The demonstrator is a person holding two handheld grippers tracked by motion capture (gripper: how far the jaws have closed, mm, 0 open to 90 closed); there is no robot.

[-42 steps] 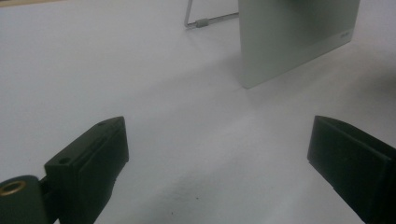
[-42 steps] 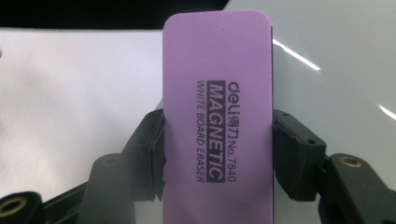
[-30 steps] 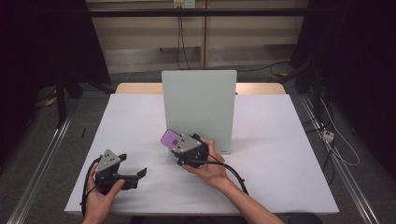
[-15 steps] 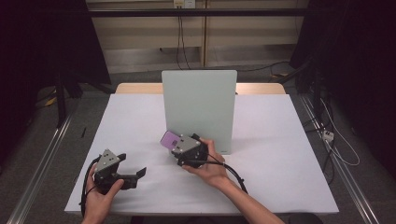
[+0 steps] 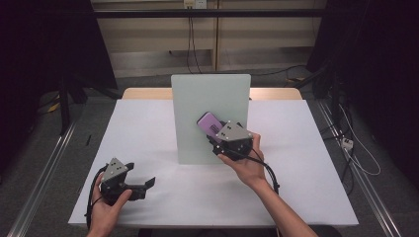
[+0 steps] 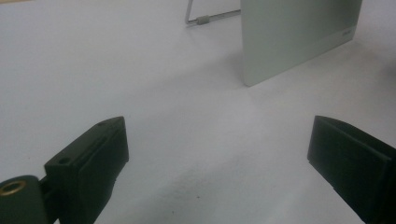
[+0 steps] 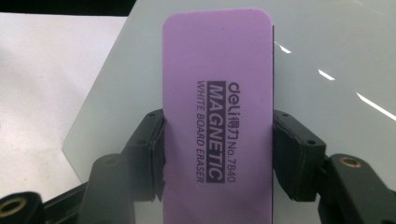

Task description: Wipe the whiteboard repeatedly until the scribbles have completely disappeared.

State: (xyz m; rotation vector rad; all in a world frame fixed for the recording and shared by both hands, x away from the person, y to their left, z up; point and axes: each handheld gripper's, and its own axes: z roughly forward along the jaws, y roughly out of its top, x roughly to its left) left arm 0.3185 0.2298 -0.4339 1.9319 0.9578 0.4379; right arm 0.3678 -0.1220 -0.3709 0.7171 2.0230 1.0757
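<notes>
White sheet-covered table [image 5: 148, 133] sits in a dim room, with dark curtains at both sides and a pale wall panel behind. Cables run across the grey floor to the right of the table.

Pale grey-green rectangular whiteboard [image 5: 210, 106] stands upright near the table's middle, propped from behind by a thin metal wire stand [image 6: 205, 18] seen in the left gripper view.

Right gripper [image 5: 217, 133] is raised in front of the board's lower right part, held in the person's right hand [image 5: 247, 165]. Its black jaws clamp a purple flat rectangular magnetic whiteboard eraser [image 7: 219, 116] by its two long edges, one pad on each side. Printed label faces the camera in the right gripper view: "deli", "MAGNETIC", "WHITE BOARD ERASER", "No.7840". In the high view the eraser [image 5: 211, 122] tilts up and to the left, lying against or just in front of the board face; contact cannot be told. Black cable trails from the gripper past the wrist.

Left gripper [image 5: 143, 182] rests low over the table's near left corner, well apart from the board, held in the left hand [image 5: 106, 207]. Jaws stand wide, with nothing but bare white sheet between them.
</notes>
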